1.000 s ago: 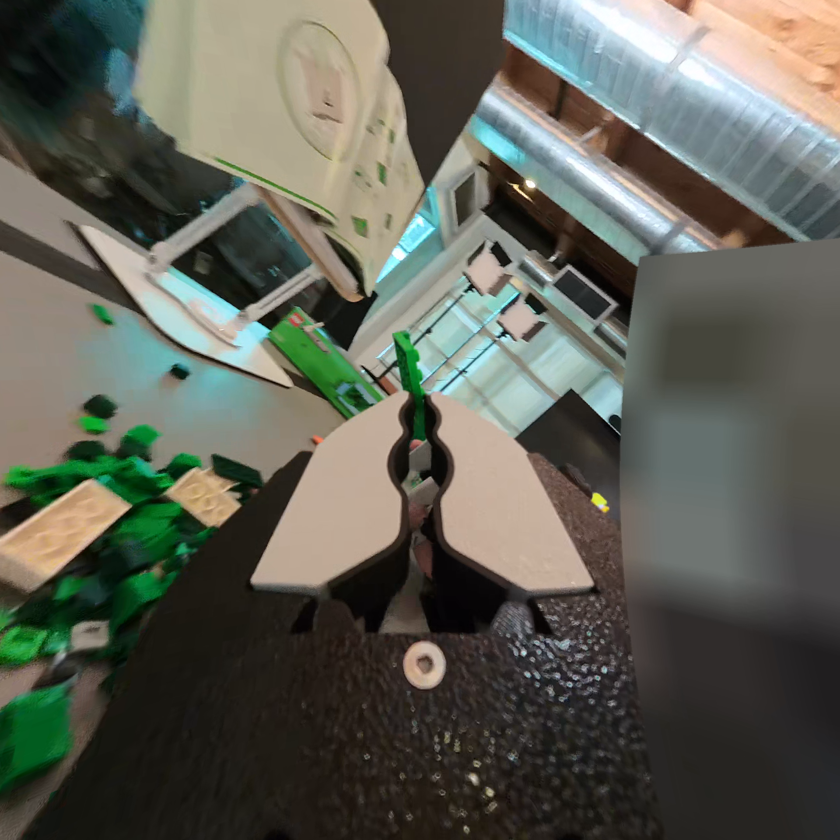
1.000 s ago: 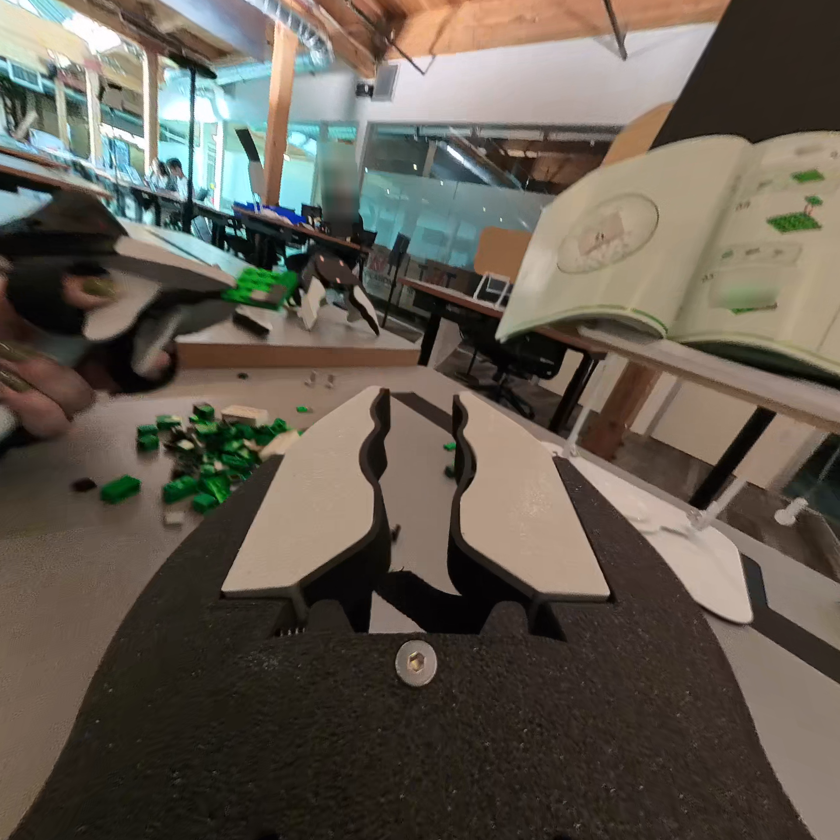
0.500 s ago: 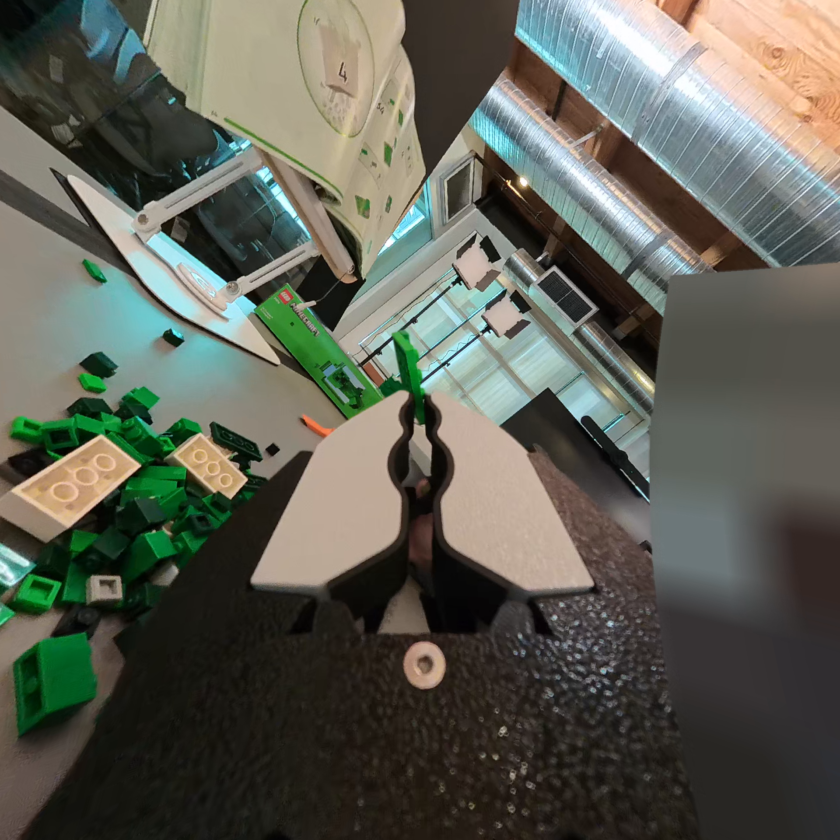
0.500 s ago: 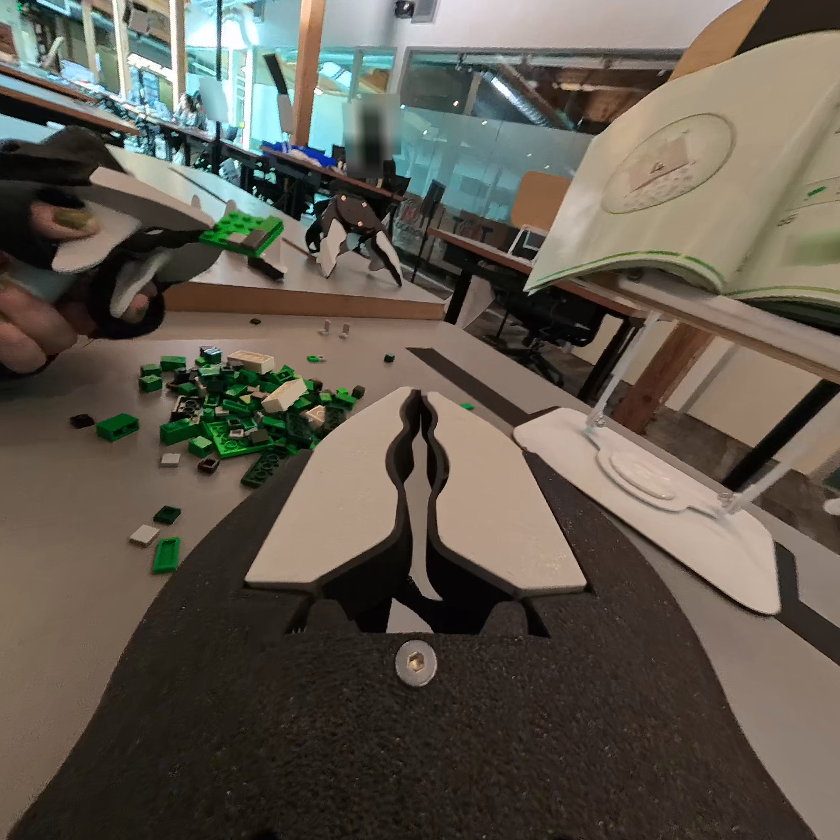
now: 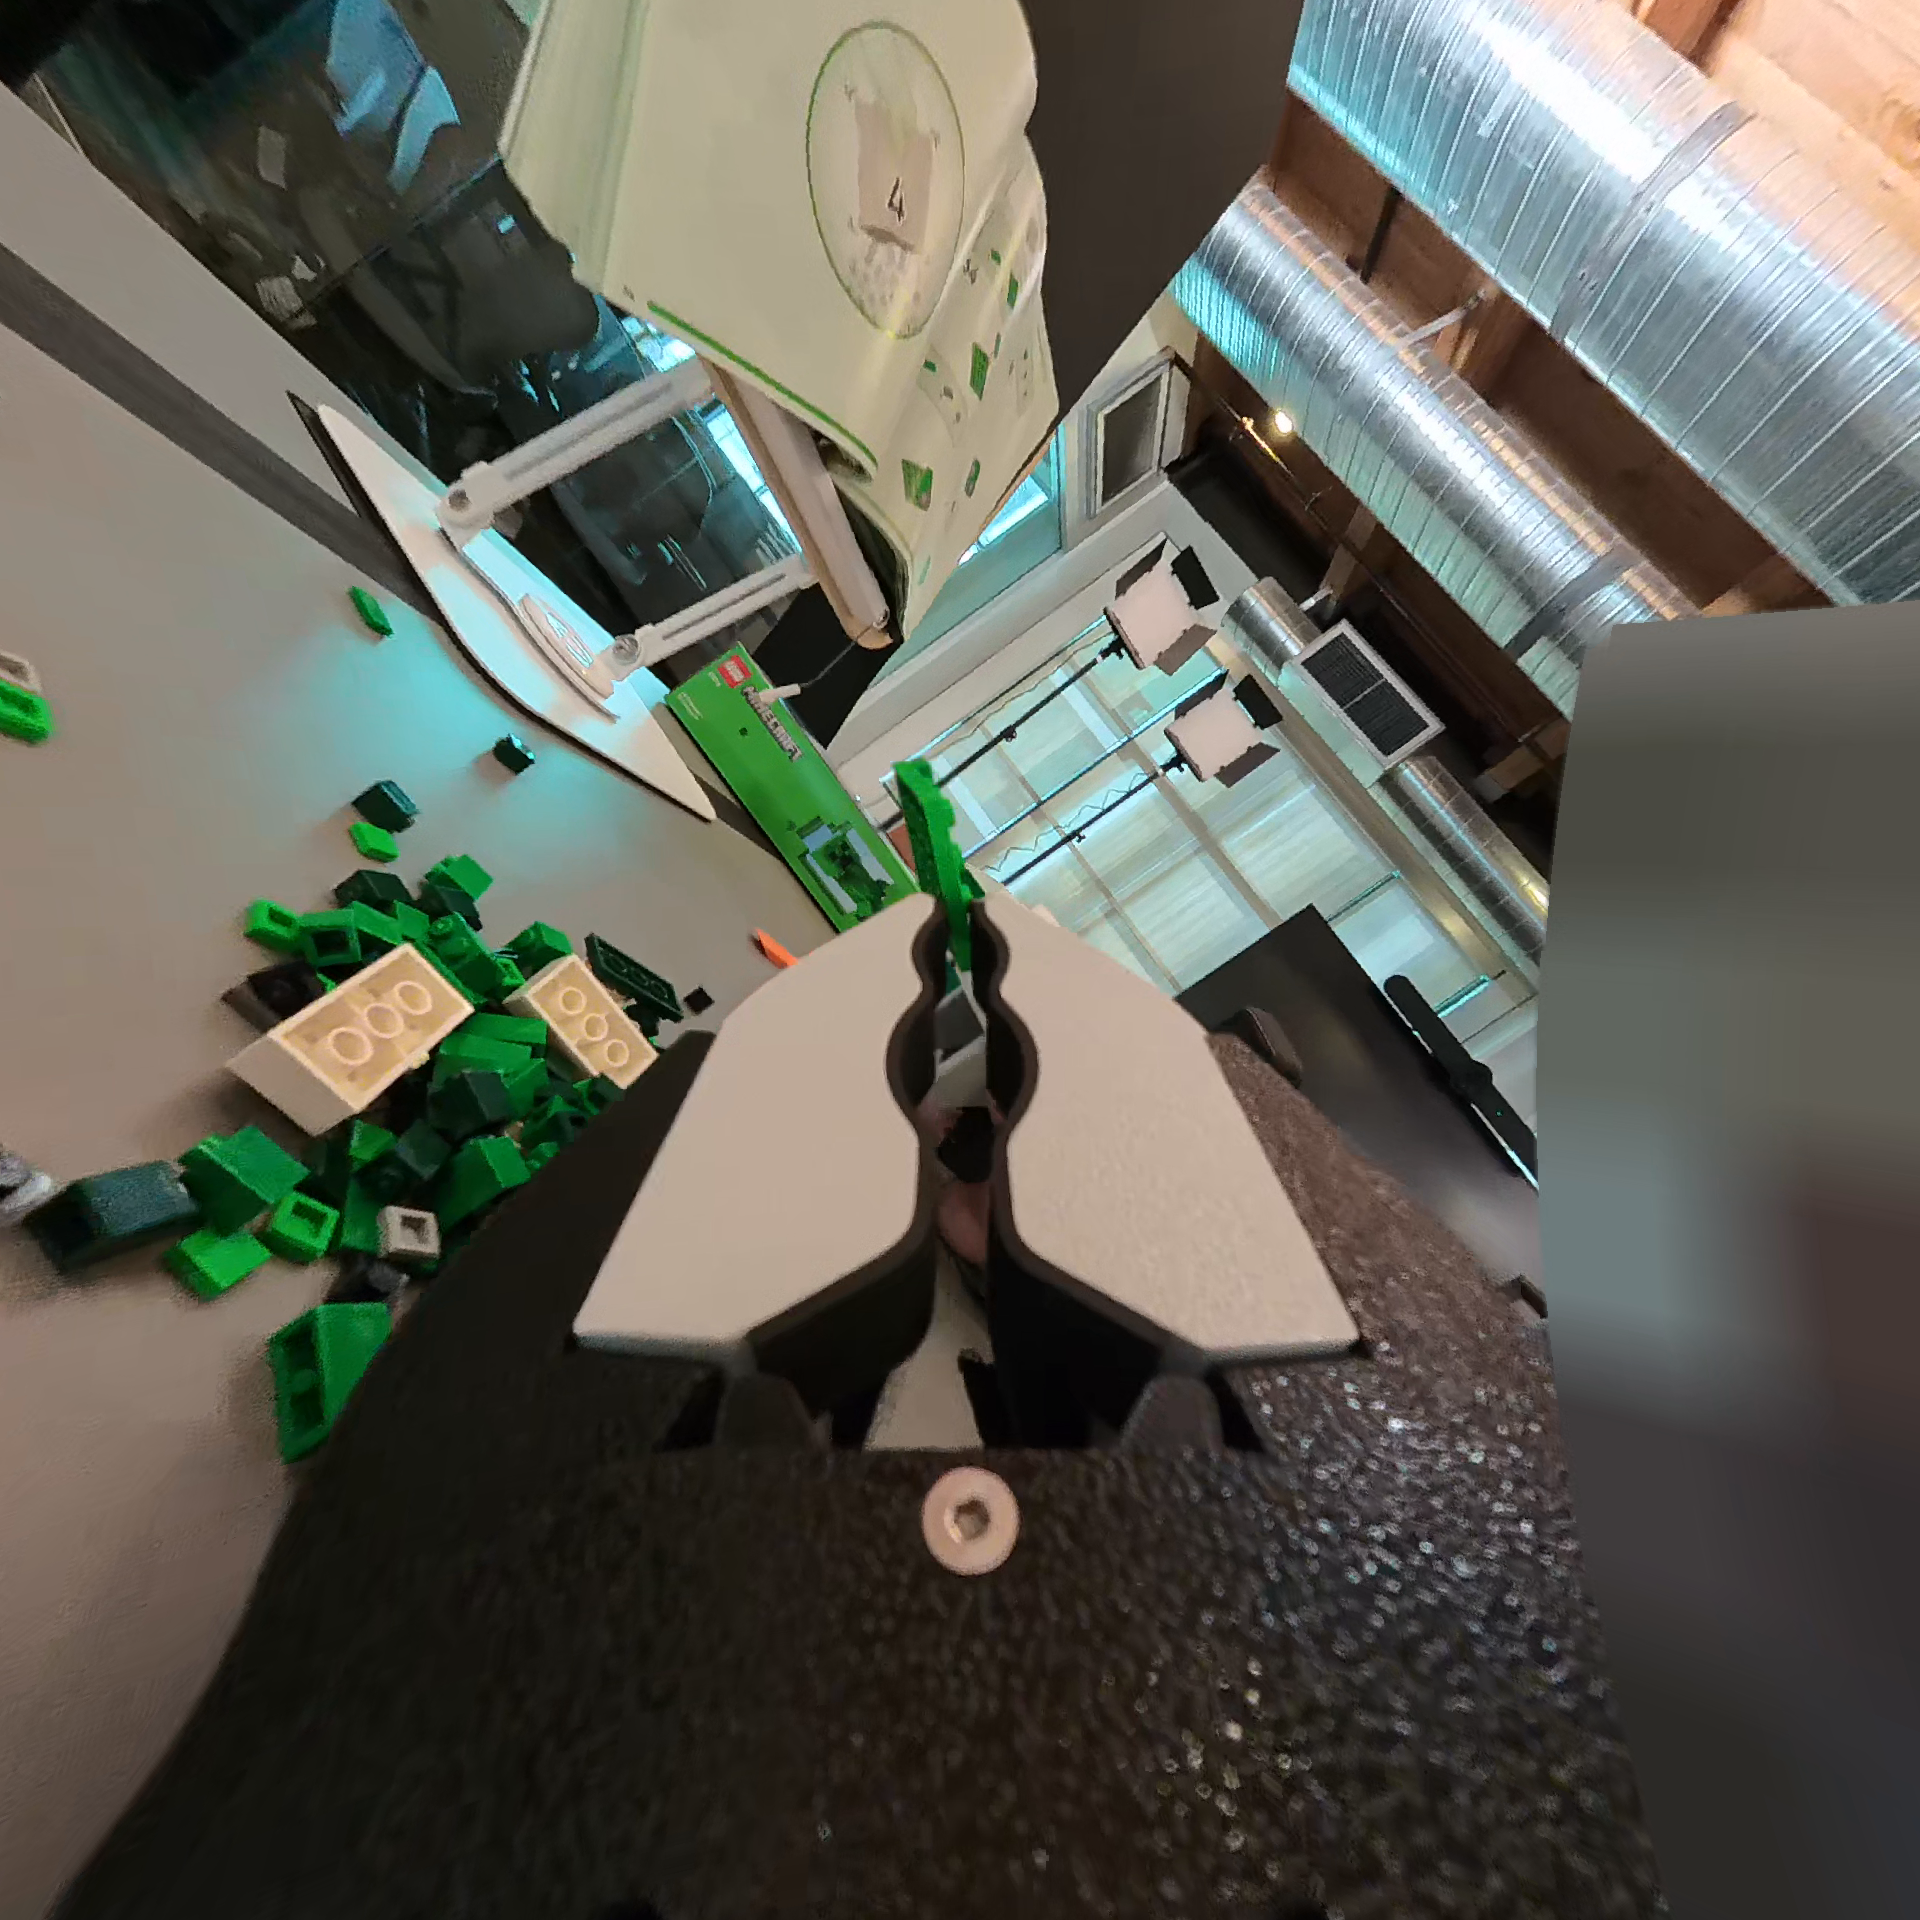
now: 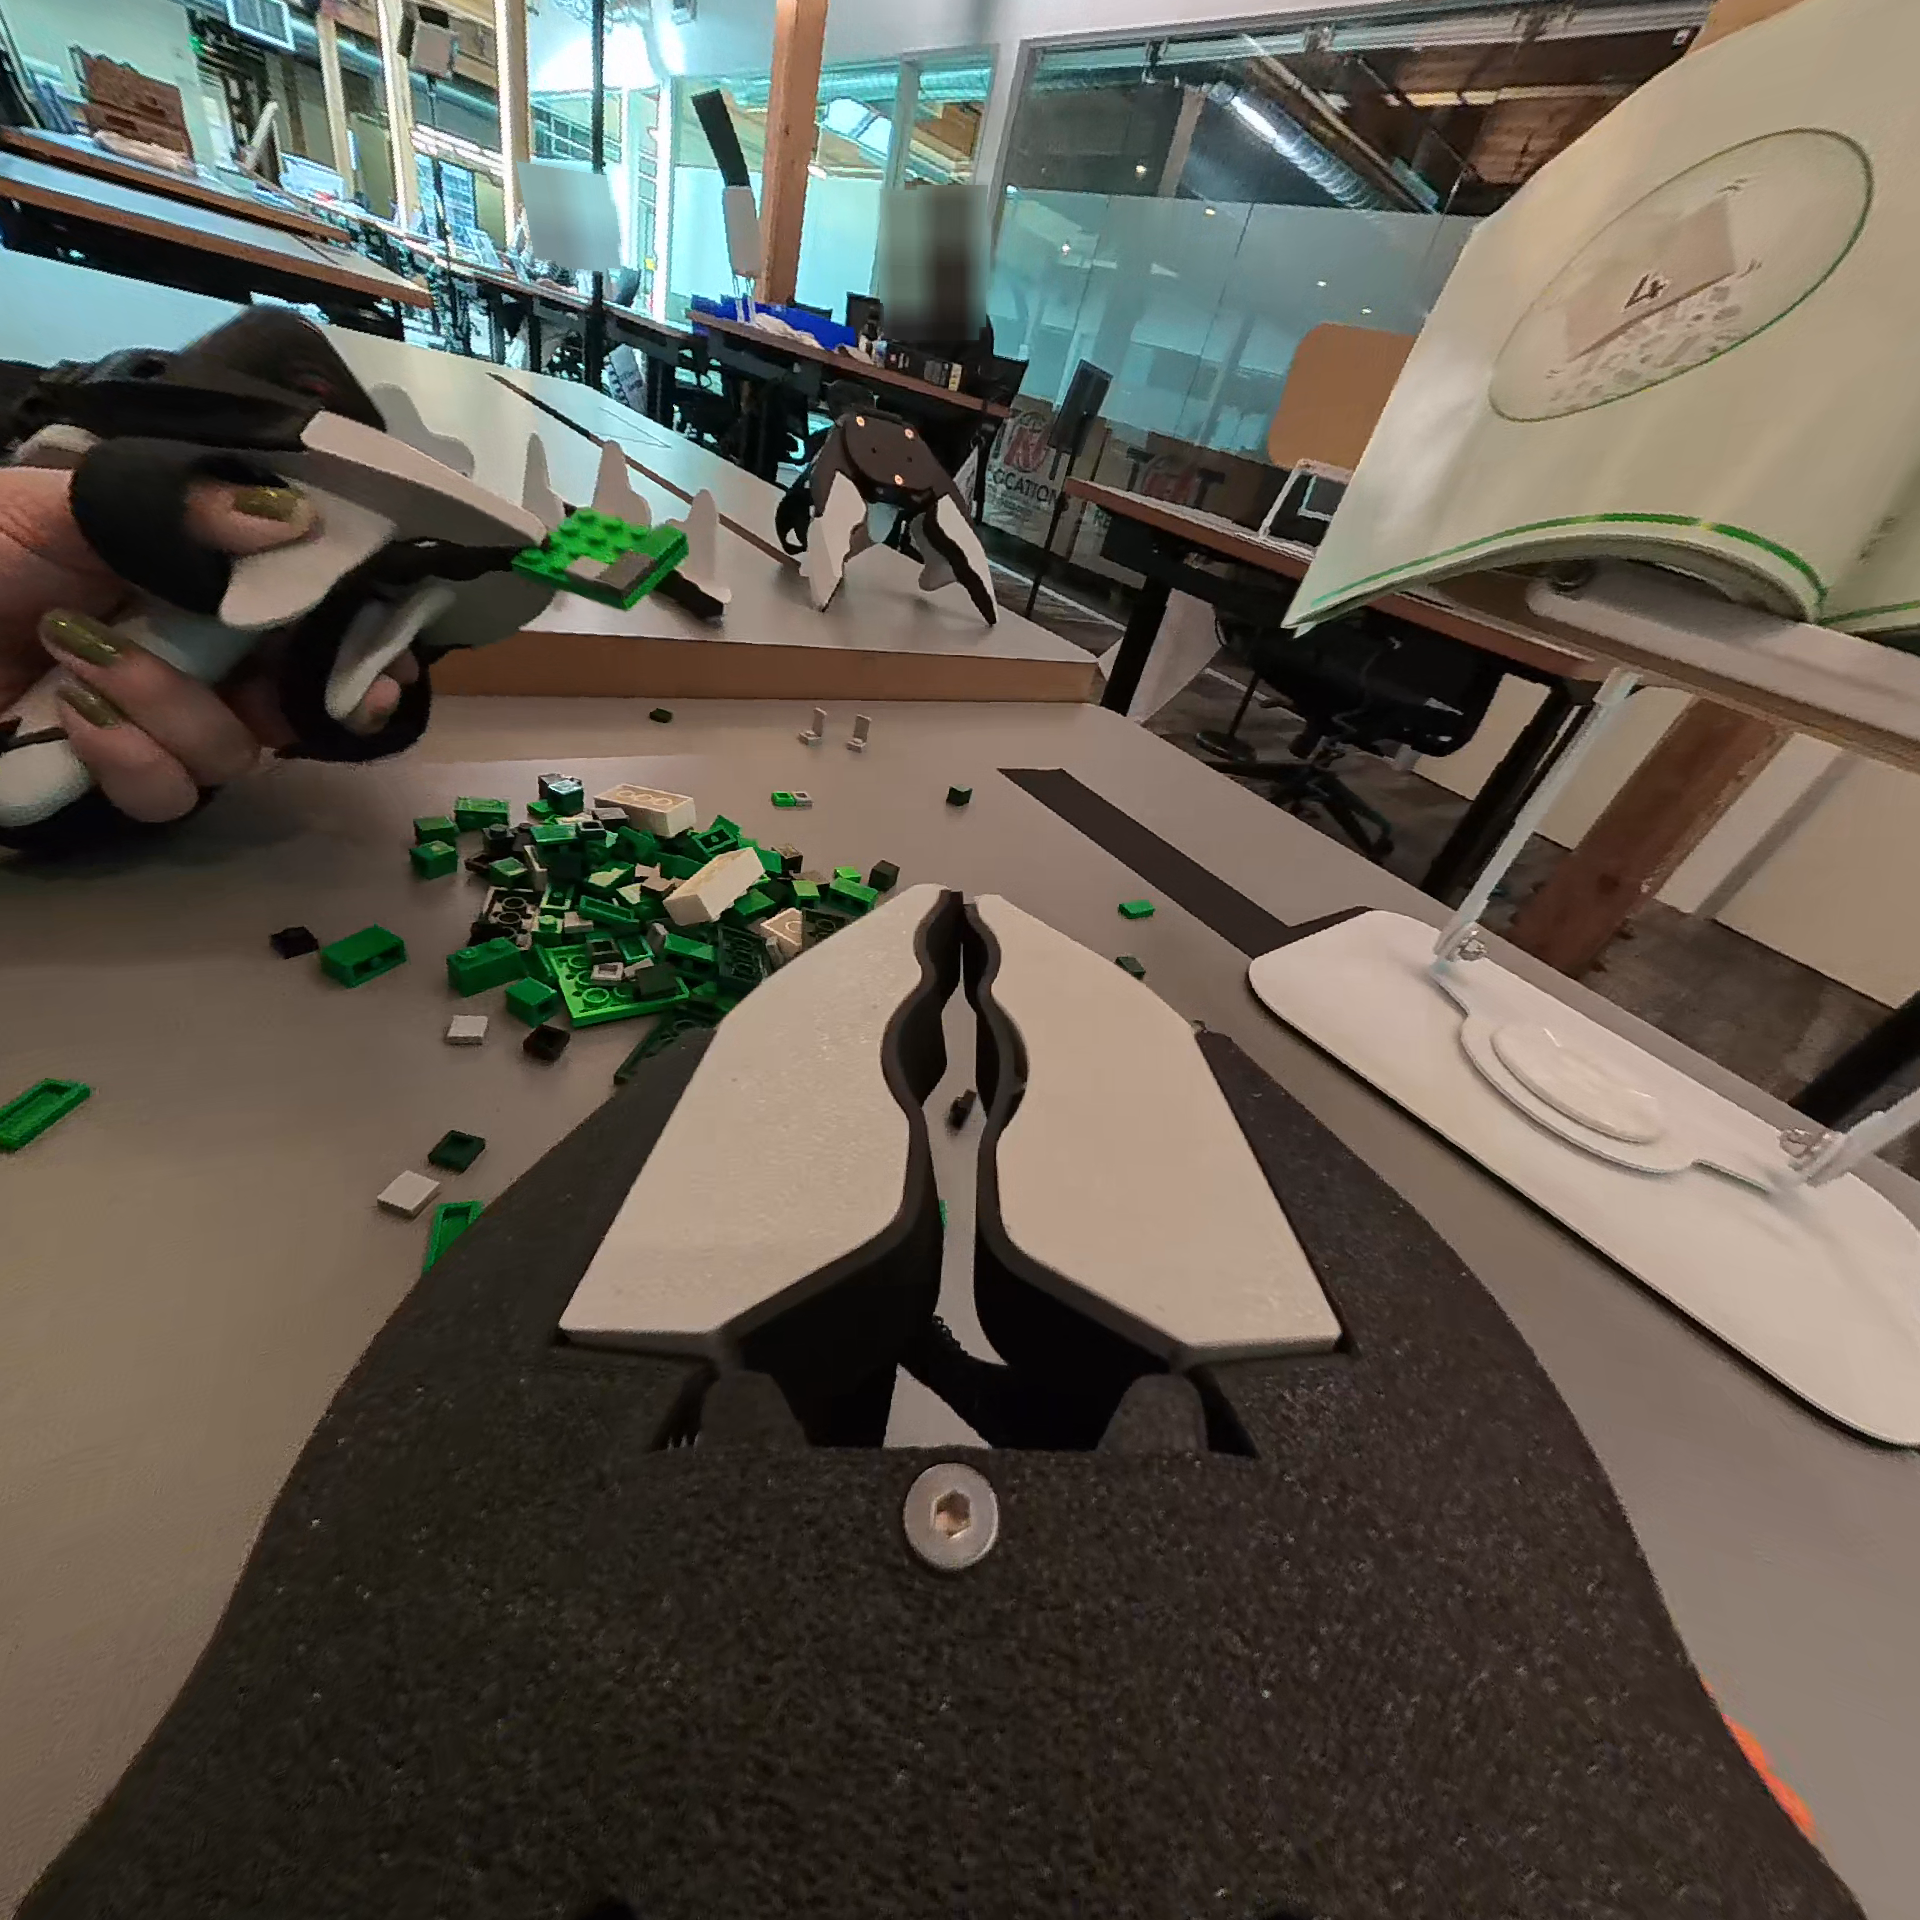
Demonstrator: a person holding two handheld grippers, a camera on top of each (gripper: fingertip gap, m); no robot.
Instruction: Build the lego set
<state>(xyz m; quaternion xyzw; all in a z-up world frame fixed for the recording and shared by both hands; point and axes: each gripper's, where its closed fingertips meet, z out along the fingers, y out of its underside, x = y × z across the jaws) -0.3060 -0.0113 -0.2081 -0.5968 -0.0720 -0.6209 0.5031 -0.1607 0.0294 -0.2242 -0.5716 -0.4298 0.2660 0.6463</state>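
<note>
My left gripper (image 5: pixel 958 914) is shut on a green lego plate (image 5: pixel 935 831), seen edge-on and sticking out past the fingertips. In the right wrist view that same gripper (image 6: pixel 520 566) is held in a hand up above the table at the left, and the green plate (image 6: pixel 603 545) carries a grey tile. My right gripper (image 6: pixel 961 906) is shut and empty, low over the table just right of the pile of green, white and black lego pieces (image 6: pixel 623 904). The pile also shows in the left wrist view (image 5: pixel 416 1049), with two white bricks on it.
An open instruction booklet (image 6: pixel 1662 343) rests on a white stand (image 6: pixel 1558 1122) at the right. A green lego box (image 5: pixel 790 790) lies beyond the stand. Loose pieces (image 6: pixel 42 1112) are scattered at the left. Another gripper (image 6: pixel 883 499) rests on the far table. Some 15 cm of space lies between my two pairs of fingers.
My right gripper closed from open to shut and moved lower toward the pile. My left gripper kept its hold on the green plate and tilted slightly.
</note>
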